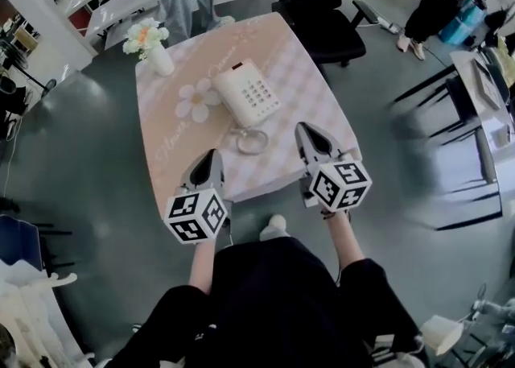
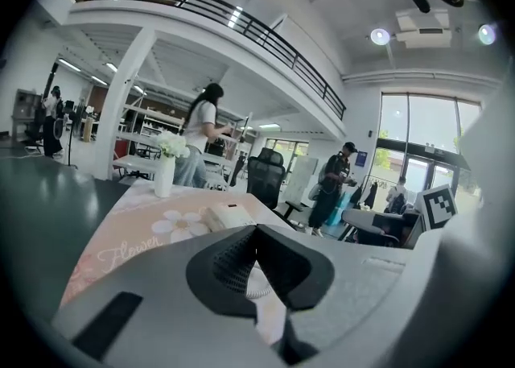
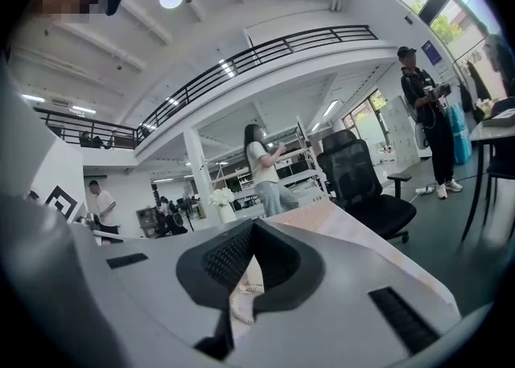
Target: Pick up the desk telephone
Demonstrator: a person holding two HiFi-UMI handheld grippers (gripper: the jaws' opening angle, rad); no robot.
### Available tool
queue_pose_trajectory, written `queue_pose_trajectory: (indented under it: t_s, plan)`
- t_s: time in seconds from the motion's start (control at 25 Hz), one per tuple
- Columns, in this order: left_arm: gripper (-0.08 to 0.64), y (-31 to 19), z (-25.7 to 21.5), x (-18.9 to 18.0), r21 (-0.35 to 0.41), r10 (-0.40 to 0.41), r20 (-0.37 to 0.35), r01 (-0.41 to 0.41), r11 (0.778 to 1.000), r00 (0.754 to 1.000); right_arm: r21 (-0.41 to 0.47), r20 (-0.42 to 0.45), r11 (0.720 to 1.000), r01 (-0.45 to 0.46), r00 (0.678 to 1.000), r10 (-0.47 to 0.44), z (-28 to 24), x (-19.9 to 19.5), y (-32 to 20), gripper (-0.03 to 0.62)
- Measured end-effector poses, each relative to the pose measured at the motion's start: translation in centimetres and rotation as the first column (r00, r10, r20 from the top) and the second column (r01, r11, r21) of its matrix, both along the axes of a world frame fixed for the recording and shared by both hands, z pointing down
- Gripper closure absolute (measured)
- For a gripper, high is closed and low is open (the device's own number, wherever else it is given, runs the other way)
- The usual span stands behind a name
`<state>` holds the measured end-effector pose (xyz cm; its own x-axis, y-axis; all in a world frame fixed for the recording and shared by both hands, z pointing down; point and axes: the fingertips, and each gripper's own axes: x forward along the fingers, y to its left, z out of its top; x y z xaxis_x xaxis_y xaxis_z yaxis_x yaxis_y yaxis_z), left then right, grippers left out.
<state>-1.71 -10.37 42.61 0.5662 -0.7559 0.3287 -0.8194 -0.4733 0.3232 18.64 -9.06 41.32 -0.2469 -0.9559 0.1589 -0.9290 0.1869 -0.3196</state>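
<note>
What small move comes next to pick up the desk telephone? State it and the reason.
Probably open both jaws. The left gripper and right gripper are shut and empty at the near edge of the table, while the desk telephone lies untouched ahead, between them; shut jaws cannot flank it.

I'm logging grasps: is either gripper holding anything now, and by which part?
Nothing is held. The left gripper and the right gripper are both shut on nothing, and the telephone sits untouched on the table.
</note>
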Motion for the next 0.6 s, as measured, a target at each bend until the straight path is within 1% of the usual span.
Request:
queue_pose_trajectory:
  t_s: [0.24,0.44,0.6]
  plan:
    - [0.561,-1.4,0.5,1.4,-0.010,-0.031,-0.006,0.031,0.999,1.000,-0.020,-0.008,0.998,0.061,0.998,-0.061,1.1,1.2,-2.3,0.600]
    - [0.561,-2.8,1.6,2.0,-0.044,-0.039,-0.009,0.039,0.998,0.999,-0.038,0.002,0.996,0.081,0.997,-0.081,2.2,1.4,-4.4,0.600]
    - [0.561,-4.4,3.0,2.5,-0.081,-0.040,-0.027,0.037,0.996,0.999,-0.056,0.014,0.993,0.100,0.995,-0.099,3.4,1.3,-6.5,0.600]
